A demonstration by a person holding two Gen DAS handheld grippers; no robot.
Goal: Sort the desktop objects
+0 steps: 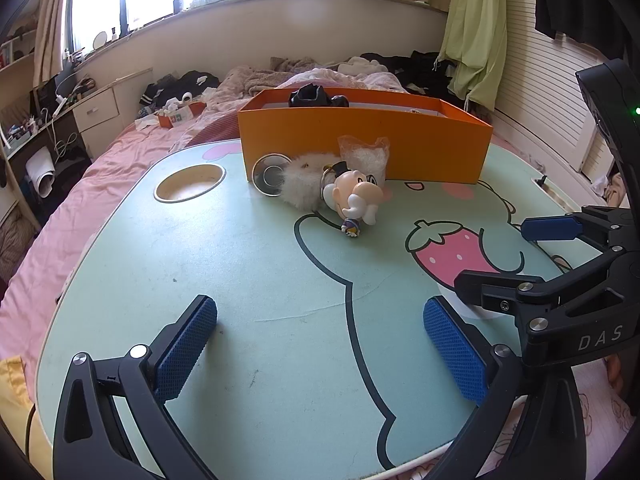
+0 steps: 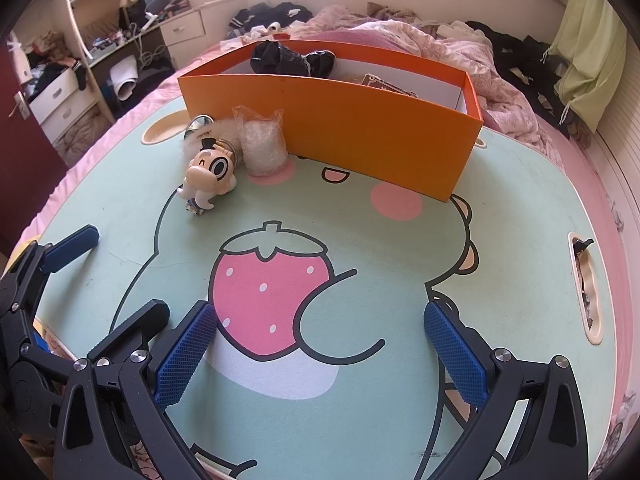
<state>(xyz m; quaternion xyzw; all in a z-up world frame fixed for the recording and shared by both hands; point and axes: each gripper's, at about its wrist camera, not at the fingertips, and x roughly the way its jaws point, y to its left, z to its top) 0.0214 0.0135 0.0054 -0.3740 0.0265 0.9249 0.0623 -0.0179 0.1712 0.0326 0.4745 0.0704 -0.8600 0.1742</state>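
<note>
While both claws, left claw (image 1: 320, 344) and right claw (image 2: 320, 344), hang released, I'd approach the figurine (image 1: 354, 200) by the orange box (image 1: 420, 144) squarely, gripping its head.

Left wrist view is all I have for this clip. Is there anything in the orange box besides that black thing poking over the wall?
Observer: Yes. The right wrist view shows a flat brown patterned item lying in the orange box, to the right of the black bundle.
Operator: I see the right gripper only side-on. Is it holding anything?
Observer: No. The right gripper has its jaws wide apart above the strawberry print, with nothing between them.
</note>
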